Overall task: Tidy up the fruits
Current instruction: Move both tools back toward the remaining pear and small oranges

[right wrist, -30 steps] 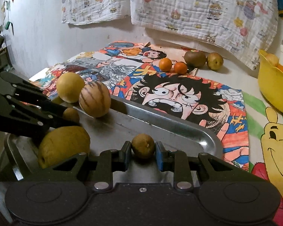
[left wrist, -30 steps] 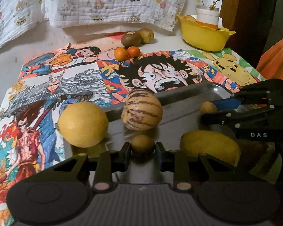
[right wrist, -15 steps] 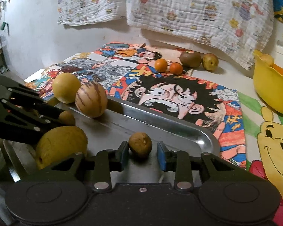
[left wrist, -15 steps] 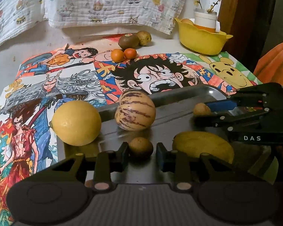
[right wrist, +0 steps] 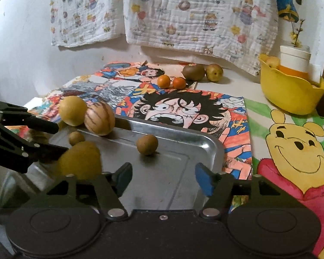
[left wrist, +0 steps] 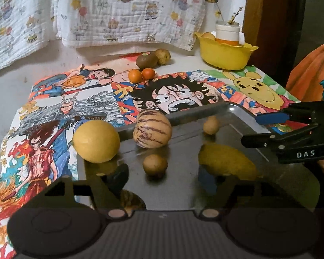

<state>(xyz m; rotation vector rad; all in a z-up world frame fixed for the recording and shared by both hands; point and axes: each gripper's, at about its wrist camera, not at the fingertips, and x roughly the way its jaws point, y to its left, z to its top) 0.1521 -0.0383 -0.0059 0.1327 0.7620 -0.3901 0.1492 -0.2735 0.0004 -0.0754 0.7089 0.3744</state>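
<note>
A metal tray (left wrist: 233, 110) (right wrist: 183, 133) holds a yellow lemon (left wrist: 96, 141) (right wrist: 72, 113), a striped melon (left wrist: 152, 128) (right wrist: 99, 118), a long yellow fruit (left wrist: 226, 161) (right wrist: 80, 159) and two small brown fruits. One small brown fruit (left wrist: 155, 165) (right wrist: 76, 137) lies ahead of my left gripper (left wrist: 164, 178), which is open and empty. The other (right wrist: 147, 144) (left wrist: 210, 125) lies ahead of my right gripper (right wrist: 163, 178), also open and empty.
Two small oranges (right wrist: 171, 82), a kiwi (right wrist: 193, 71) and a yellow-brown fruit (right wrist: 214, 72) lie at the back of the cartoon mat. A yellow bowl (right wrist: 289, 95) with a white jar stands at the back right. Patterned cloths hang on the wall.
Both grippers opened, each letting go of a small brown fruit onto the tray, and both drew back from the fruits.
</note>
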